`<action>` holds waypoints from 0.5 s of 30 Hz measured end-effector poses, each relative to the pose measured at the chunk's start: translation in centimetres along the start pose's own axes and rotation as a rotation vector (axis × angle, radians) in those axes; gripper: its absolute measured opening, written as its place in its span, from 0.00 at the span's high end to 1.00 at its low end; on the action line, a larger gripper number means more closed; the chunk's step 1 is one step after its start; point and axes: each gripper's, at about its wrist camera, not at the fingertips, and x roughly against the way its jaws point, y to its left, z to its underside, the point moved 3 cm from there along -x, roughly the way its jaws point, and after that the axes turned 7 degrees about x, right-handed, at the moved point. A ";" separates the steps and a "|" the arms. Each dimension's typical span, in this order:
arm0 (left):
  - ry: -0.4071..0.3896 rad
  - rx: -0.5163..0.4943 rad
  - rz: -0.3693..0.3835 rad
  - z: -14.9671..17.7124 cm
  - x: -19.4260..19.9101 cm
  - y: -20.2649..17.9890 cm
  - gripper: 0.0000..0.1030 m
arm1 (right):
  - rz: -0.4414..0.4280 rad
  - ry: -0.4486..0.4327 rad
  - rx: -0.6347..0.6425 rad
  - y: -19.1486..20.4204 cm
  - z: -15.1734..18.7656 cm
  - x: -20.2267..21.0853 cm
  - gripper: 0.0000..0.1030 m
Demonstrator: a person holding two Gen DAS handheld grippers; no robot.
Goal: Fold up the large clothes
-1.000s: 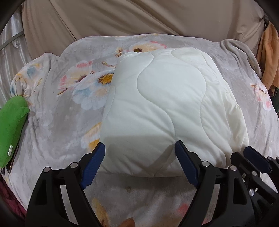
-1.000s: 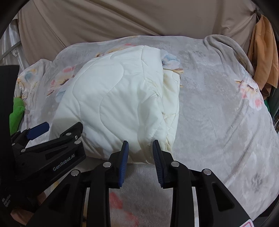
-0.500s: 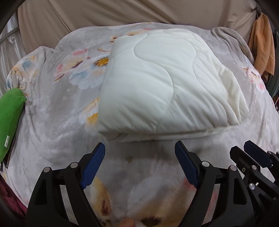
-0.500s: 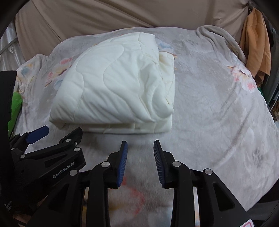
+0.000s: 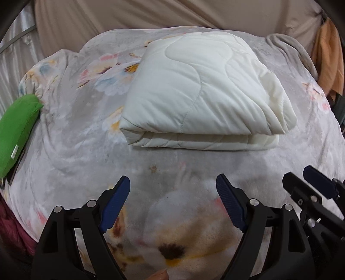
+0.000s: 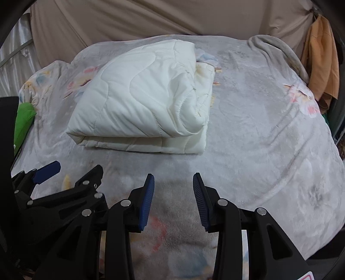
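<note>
A cream quilted garment (image 5: 202, 94) lies folded into a thick rectangular bundle on the grey floral blanket (image 5: 71, 150). It also shows in the right wrist view (image 6: 146, 101), its loose layered edges on the right side. My left gripper (image 5: 173, 189) is open and empty, well short of the bundle's near edge. My right gripper (image 6: 173, 185) is open and empty, also short of the bundle. The right gripper shows at the right edge of the left wrist view (image 5: 306, 183), and the left gripper at the left of the right wrist view (image 6: 71, 172).
A green cushion (image 5: 15, 133) lies at the bed's left edge. An orange garment (image 6: 321, 62) hangs at the back right. A beige curtain (image 6: 151, 19) covers the wall behind the bed. The blanket (image 6: 269, 129) spreads wide to the right of the bundle.
Both grippers have drawn back from the folded bundle towards the bed's near edge. The right gripper has opened wider. The bundle lies still.
</note>
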 end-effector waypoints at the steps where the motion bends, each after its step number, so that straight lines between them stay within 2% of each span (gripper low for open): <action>1: -0.002 -0.007 0.010 0.0 0.1 0.0 0.23 | 0.003 0.001 -0.007 0.1 0.2 0.2 0.64; 6: -0.010 -0.018 0.031 -0.1 0.4 0.1 0.23 | 0.036 0.005 -0.018 0.3 0.9 0.4 0.64; 15: -0.030 0.014 0.010 0.1 1.1 0.6 0.23 | 0.024 -0.001 -0.004 0.3 0.7 0.3 0.64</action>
